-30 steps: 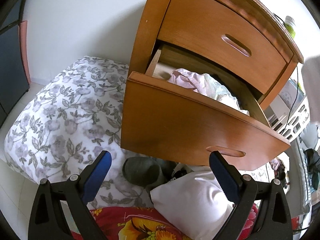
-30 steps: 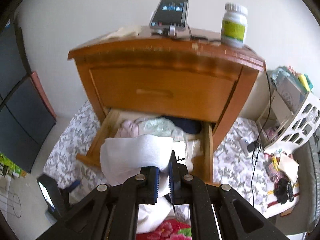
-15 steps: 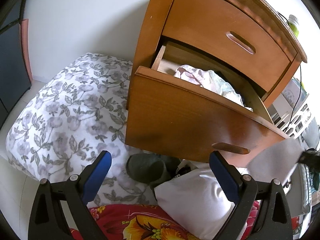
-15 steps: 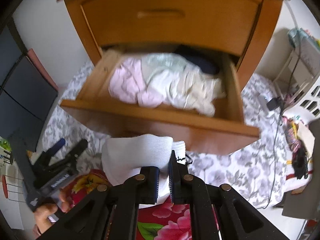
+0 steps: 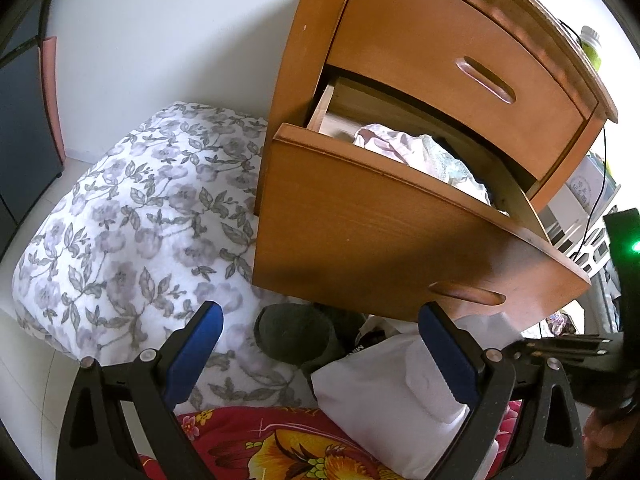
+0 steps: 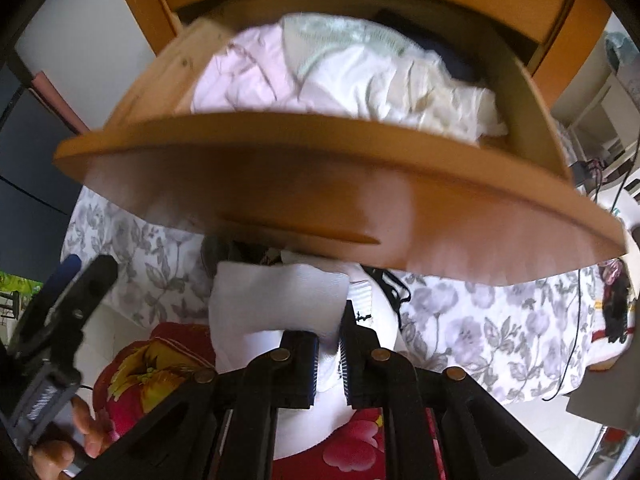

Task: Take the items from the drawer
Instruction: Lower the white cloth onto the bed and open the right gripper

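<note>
Right gripper [image 6: 328, 354] pinches a folded white cloth [image 6: 276, 300] by its near edge, jaws just starting to part, low over the pile in front of the open lower drawer [image 6: 320, 184]. More crumpled clothes [image 6: 344, 76] remain inside. All look light, limp and non-fragile; I'd grip a bunched fold, not a single layer. Left gripper [image 5: 320, 348] hangs spread and empty.

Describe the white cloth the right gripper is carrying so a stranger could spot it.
Find the open lower drawer of the wooden nightstand. Just below its front, the white ribbed cloth hangs pinched in the right gripper. Unlike the crumpled pastel clothes inside the drawer, it is plain white and neatly folded.
</note>
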{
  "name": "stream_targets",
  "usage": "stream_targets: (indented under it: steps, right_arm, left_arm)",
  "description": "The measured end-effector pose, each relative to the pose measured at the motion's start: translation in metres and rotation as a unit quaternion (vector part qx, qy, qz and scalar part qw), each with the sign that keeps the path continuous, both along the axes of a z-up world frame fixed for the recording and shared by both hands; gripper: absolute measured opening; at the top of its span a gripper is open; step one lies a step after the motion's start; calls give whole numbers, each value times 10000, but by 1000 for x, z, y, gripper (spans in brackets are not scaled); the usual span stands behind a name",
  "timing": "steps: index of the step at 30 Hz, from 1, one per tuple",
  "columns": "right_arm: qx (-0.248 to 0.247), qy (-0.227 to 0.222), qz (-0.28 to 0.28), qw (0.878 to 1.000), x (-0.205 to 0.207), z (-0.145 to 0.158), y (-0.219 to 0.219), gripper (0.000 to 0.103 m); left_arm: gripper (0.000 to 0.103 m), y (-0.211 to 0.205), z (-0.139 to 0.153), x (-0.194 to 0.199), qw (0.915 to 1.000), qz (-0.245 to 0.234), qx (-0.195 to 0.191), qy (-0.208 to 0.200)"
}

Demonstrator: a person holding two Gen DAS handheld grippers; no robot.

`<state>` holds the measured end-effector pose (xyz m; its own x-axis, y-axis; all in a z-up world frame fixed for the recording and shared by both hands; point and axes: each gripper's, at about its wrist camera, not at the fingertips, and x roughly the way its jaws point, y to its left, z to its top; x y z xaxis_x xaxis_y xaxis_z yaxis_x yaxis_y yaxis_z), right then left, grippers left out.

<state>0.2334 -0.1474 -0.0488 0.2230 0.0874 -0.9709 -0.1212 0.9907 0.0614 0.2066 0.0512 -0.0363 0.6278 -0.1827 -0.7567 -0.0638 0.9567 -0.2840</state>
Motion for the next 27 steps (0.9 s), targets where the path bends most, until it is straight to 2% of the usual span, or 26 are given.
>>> stream_targets:
  steps: [5, 8, 10, 15, 17, 18, 19, 23, 27]
  right_arm:
    - [-28, 68, 63, 10000, -1, -5, 1, 14]
    - [-44, 28, 85, 9999, -3, -4, 0, 21]
    - [-38, 0, 88, 10000, -5, -4, -1, 30]
    - [-66, -238, 115, 9996, -13, 2, -3, 32]
    - [-84, -400, 82, 9991, -18, 7, -5, 41]
    - [-88, -496, 55, 9987, -21, 10, -6, 58]
    - [-107, -617, 4, 9980, -25, 12, -7, 64]
    - [-198, -848, -146, 9961, -37, 14, -9, 66]
    - [-123, -926, -209, 9954, -46, 13, -11, 75]
  left_arm:
    - [98, 0, -1, 0, 10000, -17, 13, 5]
    - [98, 0, 0, 0, 10000, -7, 8, 5]
    - [98, 0, 0, -1, 10000, -7, 32, -12]
    - [98, 0, 0, -4, 9999, -9, 141, -23]
    - [98, -1, 0, -4, 9998, -26, 190, -10]
    - [98, -2, 1, -4, 9998, -38, 209, -5]
    - [98, -3, 1, -5, 9997, -51, 232, -2]
    - [98, -6, 3, -7, 9994, -82, 332, 3]
    - [98, -8, 4, -9, 9989, -59, 475, 21]
